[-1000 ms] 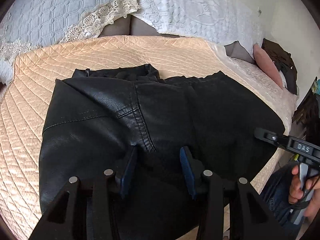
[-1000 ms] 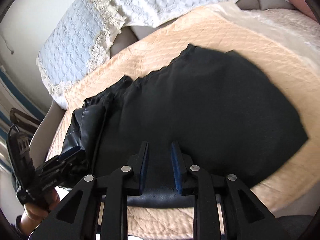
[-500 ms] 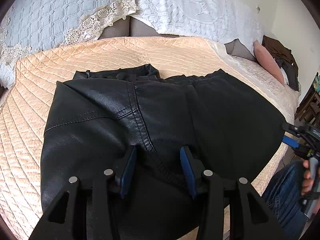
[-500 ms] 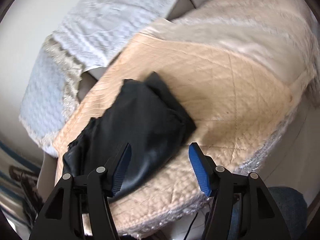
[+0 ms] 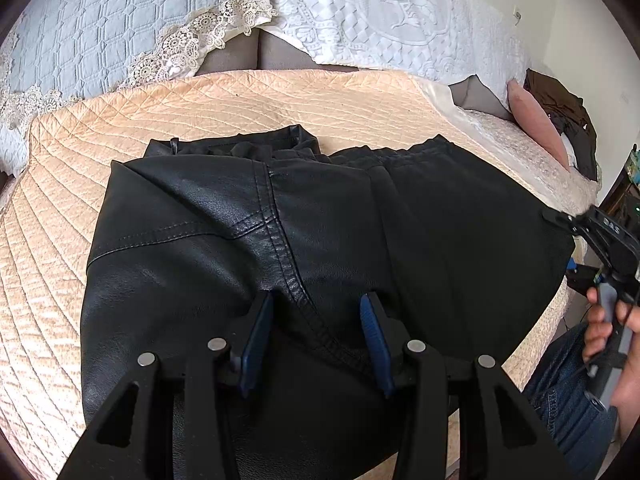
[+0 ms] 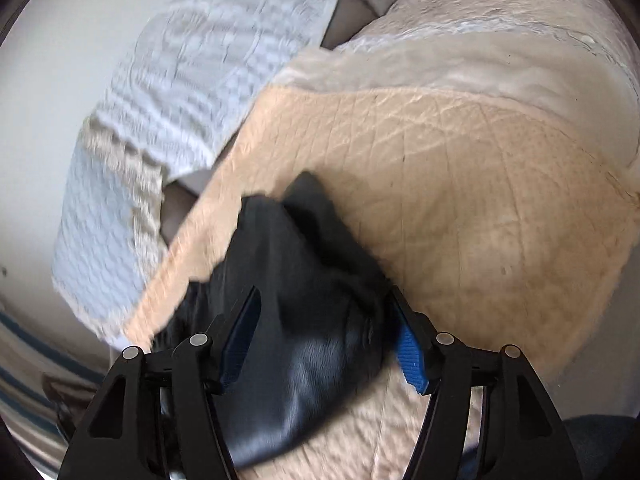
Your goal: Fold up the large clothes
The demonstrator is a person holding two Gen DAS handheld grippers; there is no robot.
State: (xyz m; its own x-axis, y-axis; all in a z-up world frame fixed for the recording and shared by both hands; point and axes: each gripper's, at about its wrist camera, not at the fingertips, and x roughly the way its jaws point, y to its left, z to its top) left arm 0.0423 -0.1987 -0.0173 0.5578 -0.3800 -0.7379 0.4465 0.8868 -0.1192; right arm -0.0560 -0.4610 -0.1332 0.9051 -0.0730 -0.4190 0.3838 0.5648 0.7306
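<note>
We see black jacket (image 5: 304, 248) lying part-folded on quilt (image 5: 52, 240), final folds left. Left gripper (image 5: 316, 332) half-open, unclamped; right gripper (image 6: 320, 340) opening wide at jacket's 3 o'clock edge, gripping nothing.

black leather garment (image 5: 280, 248): 1 | peach quilted bedspread (image 5: 60, 240): 1 | lace-edged pale blue quilted pillows (image 5: 100, 28): 1 | white embossed pillows (image 5: 380, 12): 1 | pink cushions (image 5: 536, 124): 1 | black two-finger grippers: 2

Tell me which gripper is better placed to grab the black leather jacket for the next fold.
Right gripper: its jaws are opening around the black leather jacket's corner. Left gripper only hovers mid-garment.
</note>
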